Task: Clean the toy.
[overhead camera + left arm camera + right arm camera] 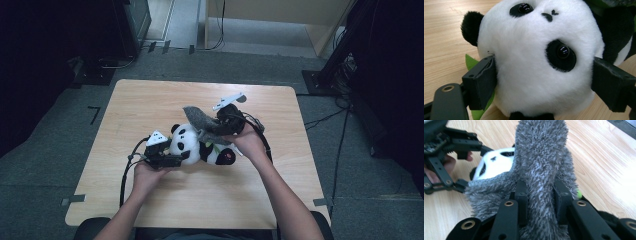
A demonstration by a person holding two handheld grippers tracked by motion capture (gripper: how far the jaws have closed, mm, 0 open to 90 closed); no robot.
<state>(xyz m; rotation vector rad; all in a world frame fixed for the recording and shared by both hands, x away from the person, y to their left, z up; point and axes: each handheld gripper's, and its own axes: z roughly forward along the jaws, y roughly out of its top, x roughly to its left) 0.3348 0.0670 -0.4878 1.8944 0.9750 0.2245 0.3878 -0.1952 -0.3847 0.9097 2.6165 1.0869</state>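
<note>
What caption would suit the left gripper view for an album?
Two black jaws of the left gripper clamp a plush panda's head on a wooden table.

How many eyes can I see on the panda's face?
2 shiny black eyes on the fluffy black-and-white panda toy: one near the top, one nearer the middle, in the left gripper view.

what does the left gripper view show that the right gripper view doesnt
Left gripper view alone: the panda's face close up, both glossy eyes, one black ear, and the left gripper with jaws pressed on either side of the head.

Right gripper view alone: the right gripper with jaws pinching a fuzzy grey cloth, part of it draped over the toy.

Both: the panda and the wooden table.
</note>
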